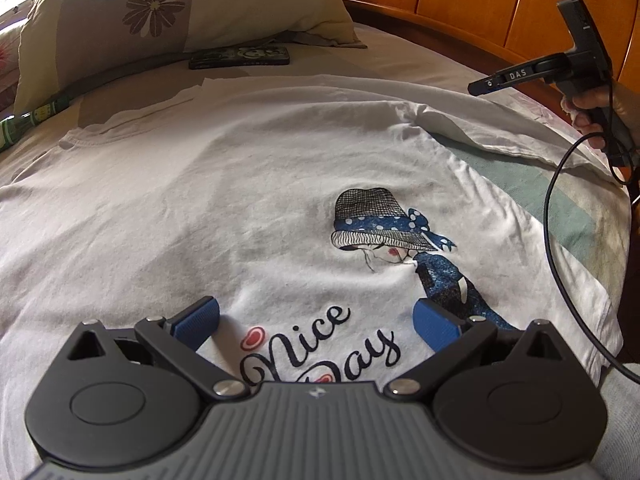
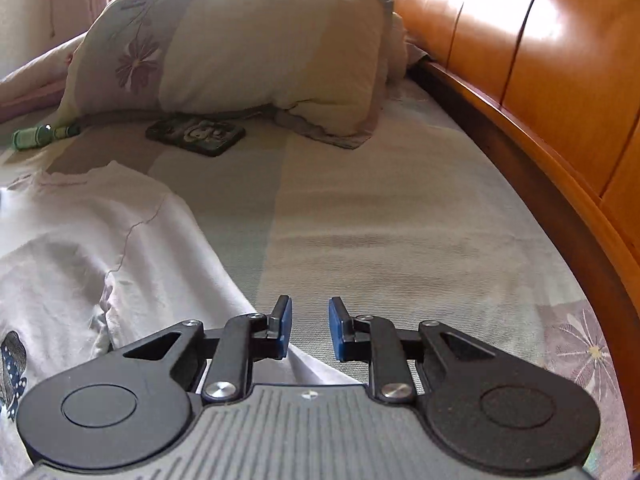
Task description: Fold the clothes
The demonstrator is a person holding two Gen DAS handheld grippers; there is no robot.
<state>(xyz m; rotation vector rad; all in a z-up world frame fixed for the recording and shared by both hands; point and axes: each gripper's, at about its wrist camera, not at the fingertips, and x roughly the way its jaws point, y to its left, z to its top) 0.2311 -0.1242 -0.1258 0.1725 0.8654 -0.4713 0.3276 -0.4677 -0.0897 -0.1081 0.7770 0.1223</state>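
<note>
Left wrist view: the left tool [image 1: 316,322] gapes wide above a soft white cotton T-shirt [image 1: 200,208] spread on the bed's woven cover [image 2: 360,220]; the right tool [image 2: 310,328] stands narrowly parted, empty.

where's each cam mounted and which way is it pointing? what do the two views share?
Left wrist: sits on the left gripper, angled down over the white T-shirt on the bed; shows its own open blue-padded fingers, plus the right gripper and the hand holding it at upper right.
Right wrist: sits on the right gripper, looking along the bedspread beside the wooden headboard; shows its own fingers, slightly parted and empty.
Shared: T-shirt, pillow, dark phone, headboard.
</note>
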